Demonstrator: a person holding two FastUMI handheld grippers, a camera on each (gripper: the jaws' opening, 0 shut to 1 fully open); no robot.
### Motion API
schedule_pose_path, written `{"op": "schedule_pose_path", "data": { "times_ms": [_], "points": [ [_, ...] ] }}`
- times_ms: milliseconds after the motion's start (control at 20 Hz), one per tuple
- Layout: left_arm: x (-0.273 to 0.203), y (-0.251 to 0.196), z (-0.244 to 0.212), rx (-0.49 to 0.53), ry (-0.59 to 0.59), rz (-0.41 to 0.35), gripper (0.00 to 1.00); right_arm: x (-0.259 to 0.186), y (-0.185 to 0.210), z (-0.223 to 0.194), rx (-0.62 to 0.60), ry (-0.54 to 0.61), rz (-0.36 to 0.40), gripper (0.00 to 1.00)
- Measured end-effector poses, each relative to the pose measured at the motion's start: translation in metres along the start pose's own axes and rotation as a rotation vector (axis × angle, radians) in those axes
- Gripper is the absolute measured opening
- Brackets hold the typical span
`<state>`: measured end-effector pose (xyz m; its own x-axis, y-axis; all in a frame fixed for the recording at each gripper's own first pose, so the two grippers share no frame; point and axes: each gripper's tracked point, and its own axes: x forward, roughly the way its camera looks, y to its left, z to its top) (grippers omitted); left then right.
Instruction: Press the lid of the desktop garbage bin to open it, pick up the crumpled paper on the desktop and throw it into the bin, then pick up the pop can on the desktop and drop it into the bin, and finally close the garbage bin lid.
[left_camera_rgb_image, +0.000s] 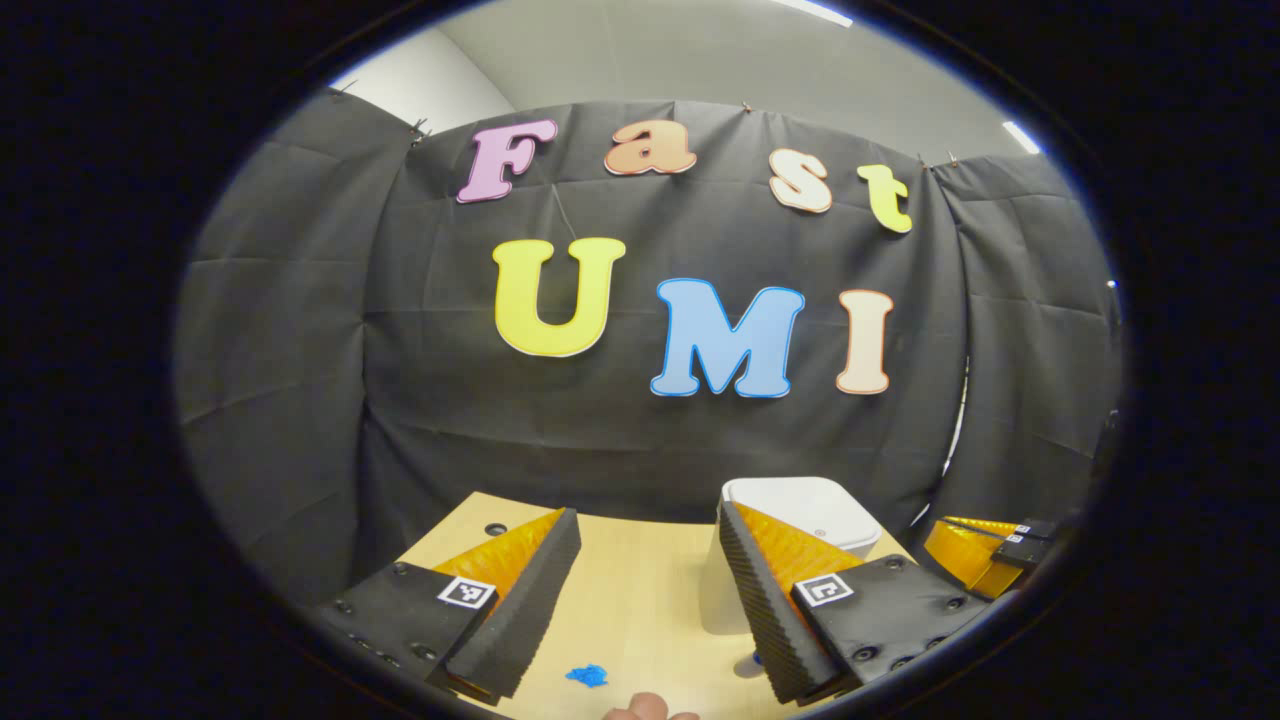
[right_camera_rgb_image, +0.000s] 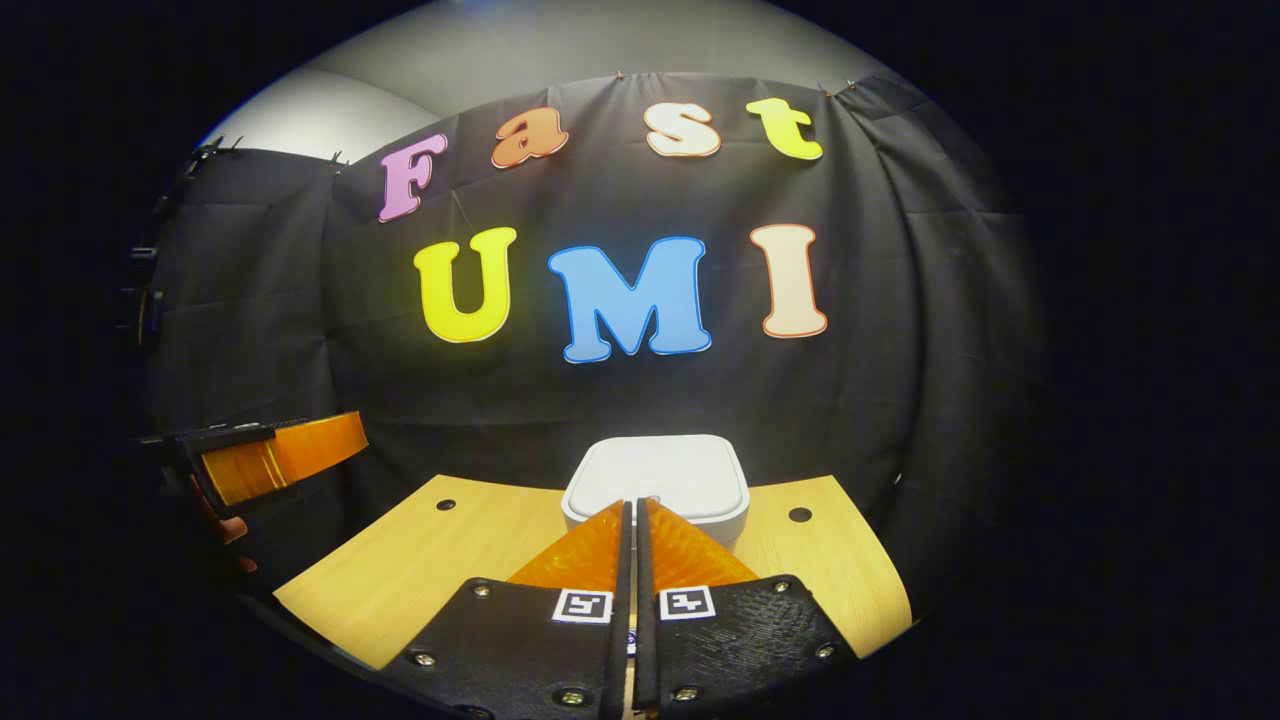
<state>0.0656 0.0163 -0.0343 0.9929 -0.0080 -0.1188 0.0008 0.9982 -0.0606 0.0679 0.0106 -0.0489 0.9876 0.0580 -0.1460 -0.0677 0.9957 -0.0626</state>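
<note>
Left gripper (left_camera_rgb_image: 648, 540) fingers spread wide, holding nothing, hovering over the wooden table (left_camera_rgb_image: 640, 590). Right gripper (right_camera_rgb_image: 630, 515) fingers pressed together, nothing between them, tips just in front of the white bin (right_camera_rgb_image: 655, 480). Bin lid is down; the bin sits at the table's far edge against the black cloth. Blue crumpled paper (left_camera_rgb_image: 587, 675) lies on the table near the left gripper's left finger. Can not identifiable.

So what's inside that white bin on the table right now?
Can't tell: the white bin has its lid down flat, covering the inside. In the left gripper view, a small blue scrap lies on the wooden table, outside the bin.
</note>
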Motion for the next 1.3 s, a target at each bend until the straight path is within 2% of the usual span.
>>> {"op": "schedule_pose_path", "data": {
  "times_ms": [200, 400, 650, 950, 1300],
  "points": [
    [0.003, 0.003, 0.0, 0.002, 0.0, 0.007, 0.96, 0.008, 0.0, -0.004, -0.01, 0.011, 0.012, 0.03],
    [0.005, 0.004, 0.001, 0.012, -0.002, 0.017, 0.96, 0.034, -0.008, -0.006, -0.023, 0.014, 0.008, 0.03],
    [0.003, 0.011, 0.002, 0.013, -0.004, 0.037, 0.96, 0.074, -0.021, -0.025, 0.016, 0.09, 0.0, 0.03],
    [-0.002, 0.028, 0.001, 0.017, -0.001, 0.078, 0.96, 0.12, -0.032, -0.036, 0.017, 0.146, -0.021, 0.03],
    [-0.015, 0.054, 0.001, 0.013, -0.005, 0.136, 0.96, 0.153, -0.034, -0.037, 0.006, 0.158, -0.033, 0.03]
  ]
}}
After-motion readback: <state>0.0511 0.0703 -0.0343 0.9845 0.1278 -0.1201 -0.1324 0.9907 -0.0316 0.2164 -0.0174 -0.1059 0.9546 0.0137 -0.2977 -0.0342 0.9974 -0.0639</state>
